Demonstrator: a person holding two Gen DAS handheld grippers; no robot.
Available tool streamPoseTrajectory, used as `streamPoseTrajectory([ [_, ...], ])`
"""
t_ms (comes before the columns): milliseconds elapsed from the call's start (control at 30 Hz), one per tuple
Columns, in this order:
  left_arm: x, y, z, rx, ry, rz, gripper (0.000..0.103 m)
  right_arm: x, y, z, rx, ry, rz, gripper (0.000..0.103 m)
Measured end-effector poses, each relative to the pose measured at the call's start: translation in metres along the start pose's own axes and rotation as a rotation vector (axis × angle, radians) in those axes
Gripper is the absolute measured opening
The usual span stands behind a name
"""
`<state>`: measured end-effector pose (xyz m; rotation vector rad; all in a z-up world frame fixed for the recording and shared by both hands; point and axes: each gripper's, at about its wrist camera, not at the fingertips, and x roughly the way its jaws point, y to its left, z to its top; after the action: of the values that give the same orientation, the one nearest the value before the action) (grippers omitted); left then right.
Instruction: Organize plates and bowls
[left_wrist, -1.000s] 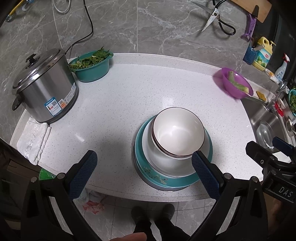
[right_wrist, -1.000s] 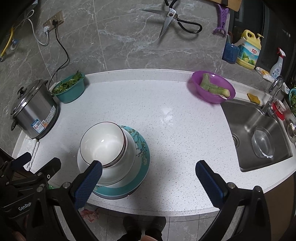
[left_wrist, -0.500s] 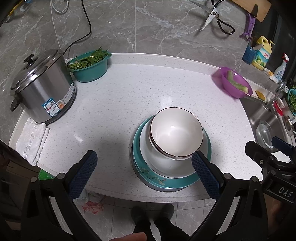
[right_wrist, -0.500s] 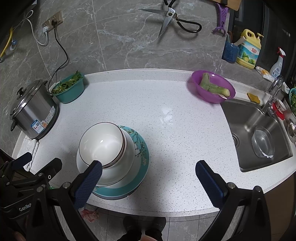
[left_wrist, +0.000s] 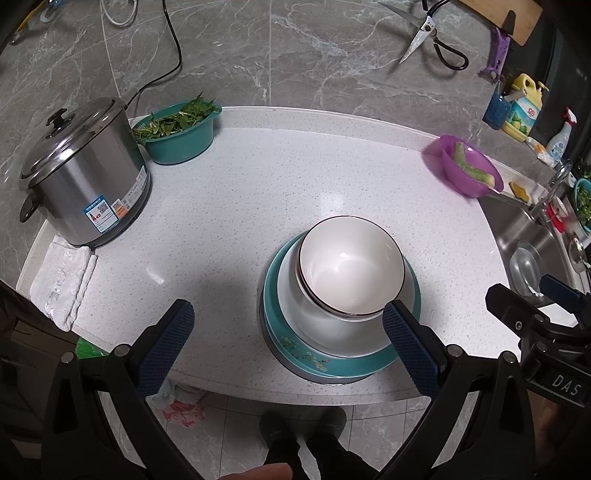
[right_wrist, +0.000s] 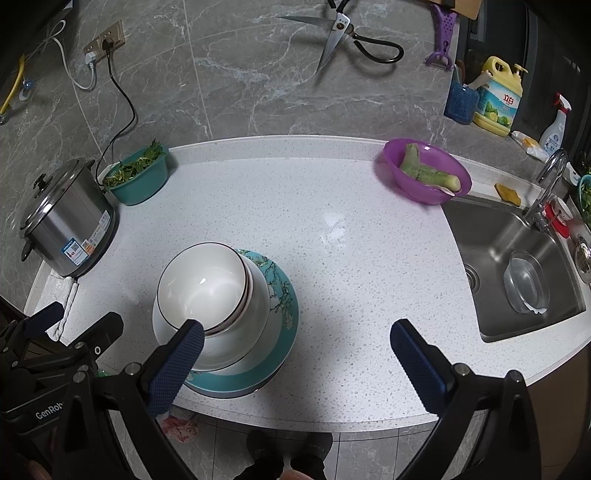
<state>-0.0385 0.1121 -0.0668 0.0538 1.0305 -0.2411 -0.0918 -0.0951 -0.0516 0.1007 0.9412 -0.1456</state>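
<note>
Left of the sink (right_wrist: 517, 266), stacked white bowls (left_wrist: 349, 267) on teal plates (left_wrist: 369, 360) — glazed, slippery, breakable — suit a rim grip; both grippers (left_wrist: 286, 345) (right_wrist: 295, 360) gape empty.

steel rice cooker (left_wrist: 83, 173) far left, teal basin of greens (left_wrist: 180, 130) right beside it, purple bowl of peeled veg (right_wrist: 426, 170) by the sink (right_wrist: 517, 266), scissors (right_wrist: 354, 35) hanging on the wall

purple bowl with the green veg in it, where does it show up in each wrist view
Left wrist view: the purple bowl sits at the right edge, upper half, at the counter's far right just before the sink.
Right wrist view: the purple bowl is right of centre, upper half, just beyond the sink's far-left corner.
Shared landmark: the scissors hanging on the wall.
</note>
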Motion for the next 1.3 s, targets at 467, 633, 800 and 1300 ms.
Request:
streamPoseTrajectory([
  [467,-0.0004,-0.0061,-0.0008,-0.010,0.003,0.005,0.103,0.0033,0.0016,-0.0010,0.006,0.007,0.000,0.103],
  [633,-0.0008,-0.0054,-0.0011,-0.010,0.003,0.006,0.103,0.0035,0.0012,-0.0005,0.004,0.006,-0.001,0.103],
  [800,-0.0010,-0.0060,-0.0013,-0.012,0.003,0.006,0.103,0.0046,0.0013,-0.0004,0.005,0.010,0.000,0.103],
  [1300,0.0003,-0.0077,-0.0019,-0.014,0.004,0.006,0.103,0.0058,0.0022,-0.0007,0.005,0.012,-0.001,0.103],
])
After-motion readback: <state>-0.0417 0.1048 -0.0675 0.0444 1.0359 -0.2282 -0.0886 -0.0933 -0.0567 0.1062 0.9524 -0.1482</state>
